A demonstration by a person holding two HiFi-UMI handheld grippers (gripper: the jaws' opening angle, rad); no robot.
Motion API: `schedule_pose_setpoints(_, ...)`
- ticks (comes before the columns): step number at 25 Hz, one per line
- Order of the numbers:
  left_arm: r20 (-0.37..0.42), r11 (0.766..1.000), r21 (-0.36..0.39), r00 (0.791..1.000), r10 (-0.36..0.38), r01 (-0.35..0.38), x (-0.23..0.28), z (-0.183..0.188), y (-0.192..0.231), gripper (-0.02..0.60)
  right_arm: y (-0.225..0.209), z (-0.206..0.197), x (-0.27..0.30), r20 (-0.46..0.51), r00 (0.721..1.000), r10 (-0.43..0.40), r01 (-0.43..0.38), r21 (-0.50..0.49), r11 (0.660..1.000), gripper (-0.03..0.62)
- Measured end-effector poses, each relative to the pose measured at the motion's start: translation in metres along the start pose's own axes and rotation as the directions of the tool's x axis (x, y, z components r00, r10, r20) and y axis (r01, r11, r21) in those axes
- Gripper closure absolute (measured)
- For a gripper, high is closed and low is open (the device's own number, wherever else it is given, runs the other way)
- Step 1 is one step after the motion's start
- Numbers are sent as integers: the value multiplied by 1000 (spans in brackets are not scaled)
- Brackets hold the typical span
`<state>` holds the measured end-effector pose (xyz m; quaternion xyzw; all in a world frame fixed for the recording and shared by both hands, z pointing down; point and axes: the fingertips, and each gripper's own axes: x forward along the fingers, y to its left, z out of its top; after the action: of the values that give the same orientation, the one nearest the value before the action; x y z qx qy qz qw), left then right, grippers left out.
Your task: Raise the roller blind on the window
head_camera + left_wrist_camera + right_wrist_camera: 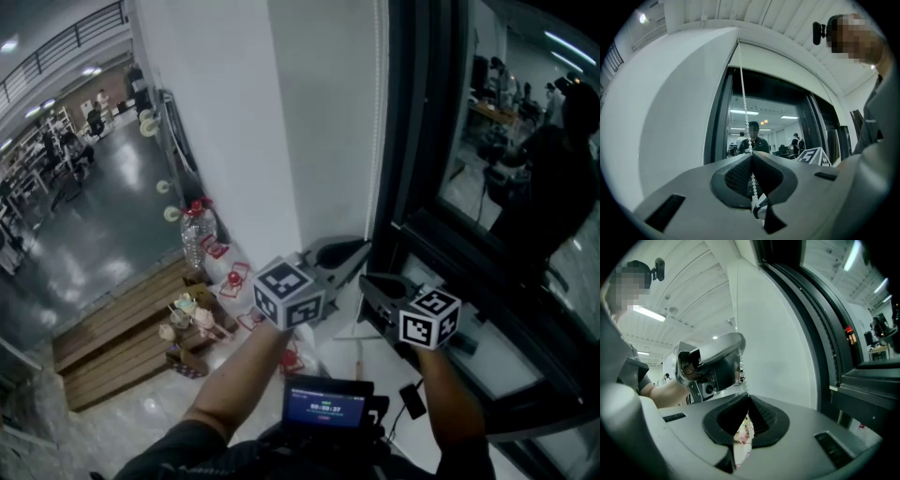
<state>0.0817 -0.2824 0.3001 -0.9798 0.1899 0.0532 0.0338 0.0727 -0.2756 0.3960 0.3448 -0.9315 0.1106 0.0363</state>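
**Both grippers closed on the blind's bead chain**

The left gripper (751, 155) has its jaws pressed together on the white bead chain (743, 93). The beads go in at the tips and show again below, in the hollow between the pads. The right gripper (748, 397) is closed as well, its tips meeting with no gap. The chain comes down past the left gripper to exactly that meeting point and appears pinched there, though no beads can be made out below the tips.

In the head view the two tools sit close together. The left one is a little farther and higher, the right one nearer and just to its right. The left marker cube (289, 292) and the right marker cube (429, 317) are at the near ends, toward the person's forearms.

The chain's long axis is vertical. It runs as one straight line from the top of the blind down into the jaws. It hangs along the right edge of the roller blind (328, 122), between the sheet and the dark window frame (422, 150).

The blind is a plain white sheet hanging flat, its long axis up and down, and it reaches at least to the level of the grippers. Right of the frame, the glass (525, 141) shows a dim room with people in it.

Far to the left, on the floor below, a plastic bottle (199, 234) with a red cap stands beside wooden planks (122, 337). Nearest of all, a small device with a lit screen (326, 405) sits at the person's chest.
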Motion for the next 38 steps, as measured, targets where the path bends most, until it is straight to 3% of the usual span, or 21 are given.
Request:
schedule_pose_setpoints(2,-8,1000,1,1000,5,-5,0,-1,1,574,-2,0,-7,-19,1000,-23,22,-37,999,551)
schedule_pose_setpoints(5,-7,1000,-8,1000,6,-6,-3,-3,4,574,-3,17,-27,9,1000,-24,25,-75,997,549)
schedule_pose_setpoints(12,7,1000,-20,1000,-6,6,-2,-1,1,574,16,126,-53,220,975,29,8,-163,987,500)
schedule_pose_setpoints(18,12,999,-24,999,-35,35,-2,-1,-15,574,38,174,-35,271,961,64,-4,-215,977,500)
schedule_pose_setpoints(20,11,999,-21,999,-36,37,-2,0,-15,574,40,179,-29,268,961,73,-12,-220,976,503)
schedule_pose_setpoints(23,11,999,-18,999,-34,34,-3,1,-13,574,39,181,-24,268,961,76,-20,-208,978,583)
schedule_pose_setpoints(30,10,999,-16,999,-41,42,3,-3,-14,574,32,176,-26,302,949,93,-46,-159,986,591)
schedule_pose_setpoints(38,-99,995,-75,993,-65,57,-1,-57,-26,574,20,122,-18,222,973,63,-40,-106,994,591)
